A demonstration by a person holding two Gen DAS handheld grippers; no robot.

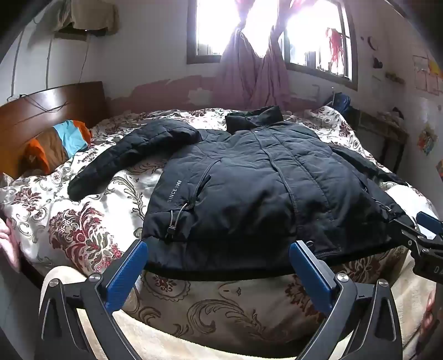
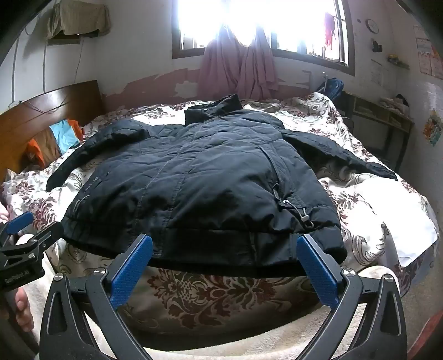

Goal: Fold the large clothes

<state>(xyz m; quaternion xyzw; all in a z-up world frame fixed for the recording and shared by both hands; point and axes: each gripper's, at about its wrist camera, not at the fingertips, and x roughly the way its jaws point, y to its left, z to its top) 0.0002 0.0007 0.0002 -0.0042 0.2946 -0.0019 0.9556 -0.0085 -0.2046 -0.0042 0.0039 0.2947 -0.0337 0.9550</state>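
The left claw [image 1: 217,264] with blue ribbed pads stood wide open at the near edge of the bed [image 1: 83,229], its fingers either side of the hem of the black quilted padded jacket [image 1: 249,182], gripping nothing. The right claw [image 2: 224,259] was likewise spread open, empty, at the hem's right part. The jacket lay front up across the floral cream-and-maroon bedspread [image 2: 373,210], both sleeves spread outward, collar toward the far edge. A striped orange, brown and blue pillow [image 1: 58,146] rested by the wooden headboard [image 1: 49,110] at the left. Pink curtains [image 2: 238,72] hung under the bright window [image 2: 249,25].
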